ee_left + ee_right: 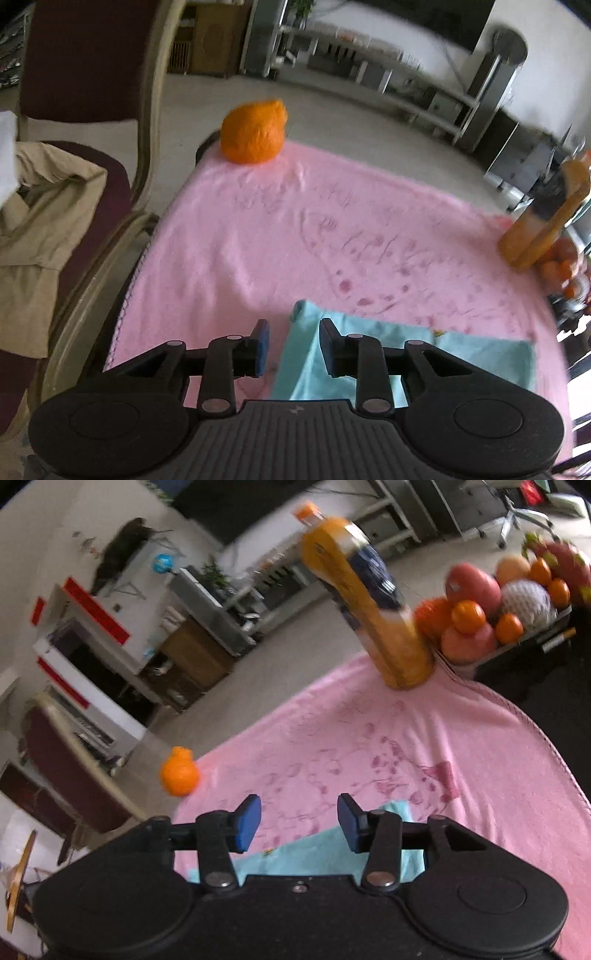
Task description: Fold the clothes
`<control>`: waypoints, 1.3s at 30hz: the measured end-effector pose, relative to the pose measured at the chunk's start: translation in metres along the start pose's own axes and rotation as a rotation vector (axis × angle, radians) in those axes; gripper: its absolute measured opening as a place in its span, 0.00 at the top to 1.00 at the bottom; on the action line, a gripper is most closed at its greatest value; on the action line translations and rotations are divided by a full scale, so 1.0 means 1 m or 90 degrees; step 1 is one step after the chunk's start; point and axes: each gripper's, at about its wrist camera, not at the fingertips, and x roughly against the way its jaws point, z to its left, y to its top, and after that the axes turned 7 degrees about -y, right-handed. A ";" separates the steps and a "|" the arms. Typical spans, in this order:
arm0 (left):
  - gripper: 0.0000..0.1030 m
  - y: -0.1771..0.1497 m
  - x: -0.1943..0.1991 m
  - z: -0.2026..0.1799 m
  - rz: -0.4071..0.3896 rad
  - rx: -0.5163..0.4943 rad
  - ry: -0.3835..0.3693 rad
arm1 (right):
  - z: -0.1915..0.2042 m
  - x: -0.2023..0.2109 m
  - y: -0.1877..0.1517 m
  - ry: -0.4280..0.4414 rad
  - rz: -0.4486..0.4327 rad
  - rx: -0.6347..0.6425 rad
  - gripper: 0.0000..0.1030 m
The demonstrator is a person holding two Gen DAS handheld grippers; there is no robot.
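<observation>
A light blue garment lies flat and folded on the pink towel, near the table's front edge. My left gripper hovers open over the garment's left edge, nothing between its blue pads. In the right wrist view the same light blue garment shows below the fingers, on the pink towel. My right gripper is open above the garment's far edge and holds nothing. Much of the garment is hidden under both gripper bodies.
An orange fruit sits at the towel's far left corner. A tilted-looking orange juice bottle stands at the far right corner beside a tray of fruit. A chair with a beige garment is at the left.
</observation>
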 end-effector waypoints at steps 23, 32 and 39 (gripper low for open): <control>0.61 0.021 -0.061 -0.012 0.044 -0.043 0.034 | -0.034 -0.093 -0.006 -0.123 0.071 -0.011 0.66; 0.95 0.019 -0.084 -0.007 0.060 -0.006 0.000 | -0.046 -0.114 -0.003 -0.084 0.104 -0.072 0.69; 0.95 0.017 -0.076 -0.001 0.033 0.005 0.053 | -0.048 -0.109 0.000 -0.172 0.052 -0.049 0.99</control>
